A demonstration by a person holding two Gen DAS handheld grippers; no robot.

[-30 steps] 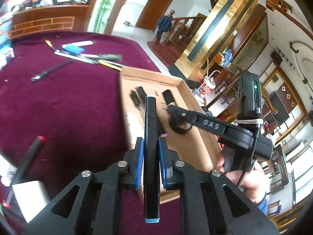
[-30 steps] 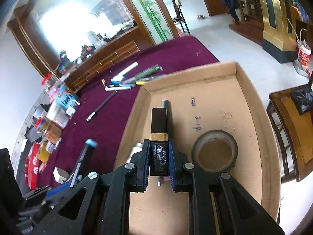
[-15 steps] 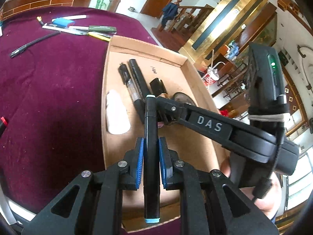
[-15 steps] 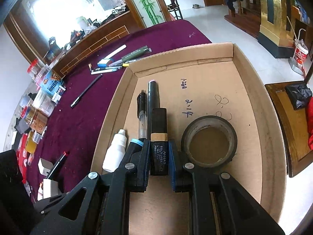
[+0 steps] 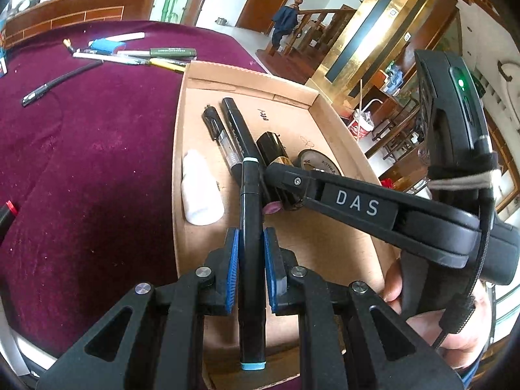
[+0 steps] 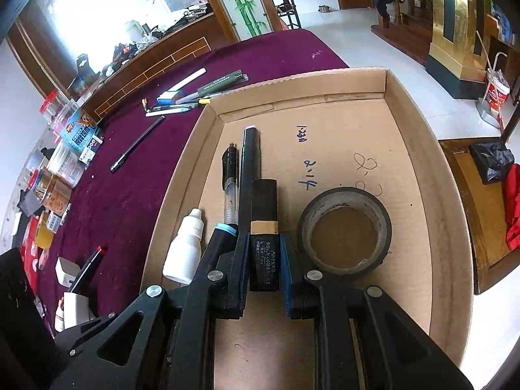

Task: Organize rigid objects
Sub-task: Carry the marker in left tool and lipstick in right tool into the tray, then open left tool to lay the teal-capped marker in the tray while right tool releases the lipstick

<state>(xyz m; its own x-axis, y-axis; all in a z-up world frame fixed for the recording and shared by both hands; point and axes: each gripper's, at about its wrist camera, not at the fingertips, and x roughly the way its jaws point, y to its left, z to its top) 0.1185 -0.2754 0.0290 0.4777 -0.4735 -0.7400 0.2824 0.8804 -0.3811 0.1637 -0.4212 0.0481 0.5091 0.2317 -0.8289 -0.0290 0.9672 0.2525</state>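
Note:
My left gripper (image 5: 250,269) is shut on a black marker with light-blue ends (image 5: 249,227), held low over the cardboard tray (image 5: 247,74) beside the pens lying in it. My right gripper (image 6: 264,269) has its jaws slightly apart around a black tube with a gold band (image 6: 264,227) that rests on the tray floor (image 6: 351,136); the right pad shows a small gap. In the tray lie a clear pen (image 6: 229,191), a black marker (image 6: 248,169), a white dropper bottle (image 6: 185,253) and a tape roll (image 6: 344,230). The right gripper (image 5: 286,191) crosses the left wrist view.
Several pens and markers (image 5: 130,53) lie on the burgundy cloth (image 5: 91,162) beyond the tray, with a black pen (image 5: 58,83) apart from them. A red-tipped pen (image 6: 87,268) and small boxes (image 6: 65,175) sit at the left table edge. The floor drops off right of the tray.
Both grippers have come down into the tray. The black tube now rests on the tray floor and the right jaws have loosened around it. The left marker has moved beside the pens.

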